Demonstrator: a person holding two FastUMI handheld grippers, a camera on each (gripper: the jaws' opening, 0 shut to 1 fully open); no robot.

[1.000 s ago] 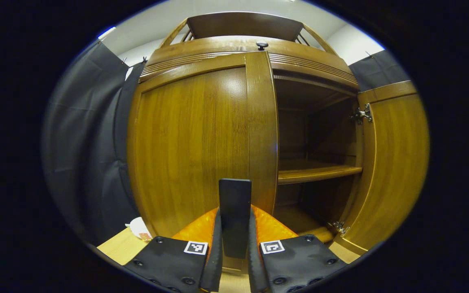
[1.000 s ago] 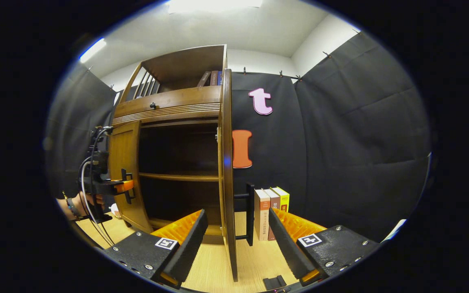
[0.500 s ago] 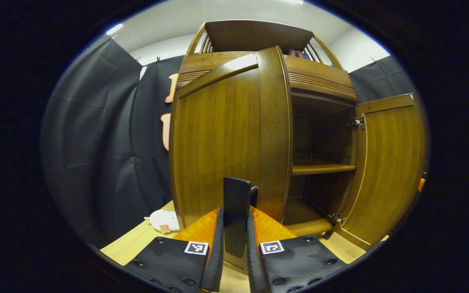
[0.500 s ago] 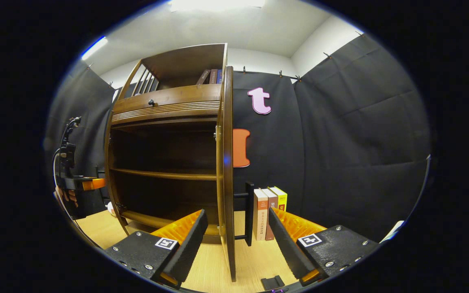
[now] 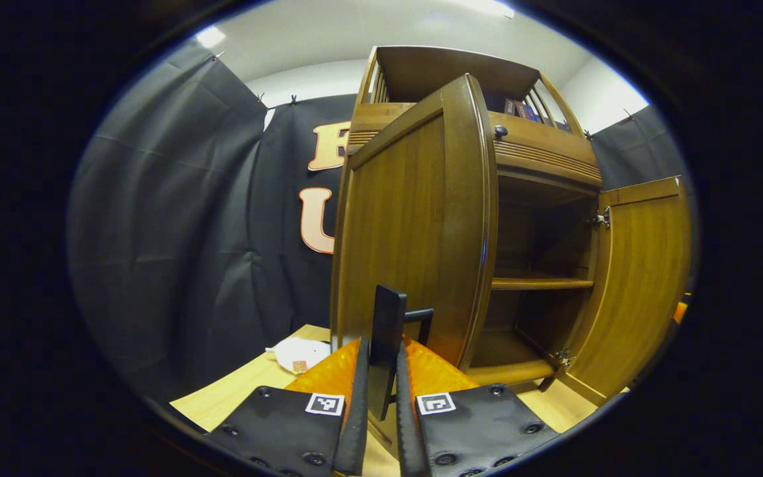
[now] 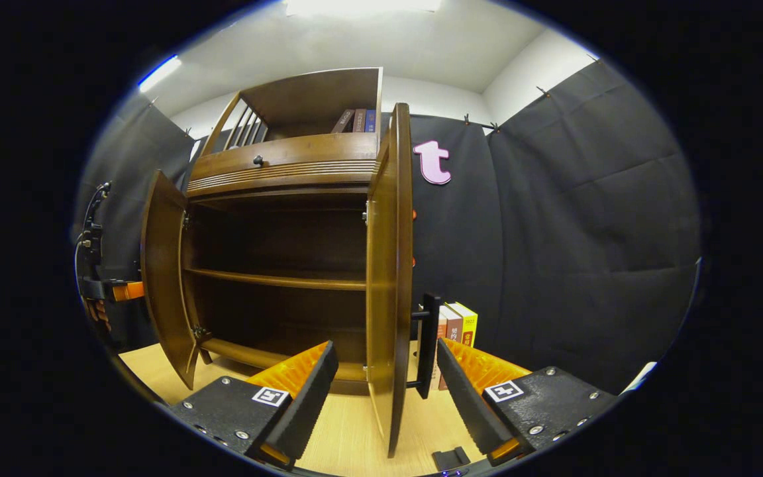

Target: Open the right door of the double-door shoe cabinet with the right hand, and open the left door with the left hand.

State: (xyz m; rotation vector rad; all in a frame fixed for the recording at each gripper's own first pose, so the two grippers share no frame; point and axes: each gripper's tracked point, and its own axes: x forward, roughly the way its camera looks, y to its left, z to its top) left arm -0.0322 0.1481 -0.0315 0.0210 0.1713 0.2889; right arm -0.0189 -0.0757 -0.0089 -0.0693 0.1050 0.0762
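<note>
**Both cabinet doors stand open, left handle held in the pinch**

The shoe cabinet (image 6: 275,265) stands on the pale wooden table (image 6: 348,437) against the black cloth wall, its dark inside bare to the room with one shelf (image 6: 275,279) running across the middle. Above the doors sits a drawer front with a small dark knob (image 6: 258,159), and on the open top rack a few books (image 6: 355,121) lean together.

The right door (image 6: 389,278) is swung out, nearly edge-on in the right gripper view, with its black bar handle (image 6: 429,344) on the outer face. The left door (image 5: 414,225) is swung well out too; in the right gripper view it shows at the far left, hinged open.

The right gripper (image 6: 381,384) has its fingers spread wide, one on each side of the right door's lower edge, touching neither the door nor its handle as far as I can see. The left gripper (image 5: 381,411) has its fingers pressed in on the left door's black handle (image 5: 387,338), pinching the bar between them.

Beside the cabinet, more books (image 6: 457,324) stand upright on the table behind the right door. A crumpled white thing (image 5: 299,352) lies on the table near the left door's foot.
</note>
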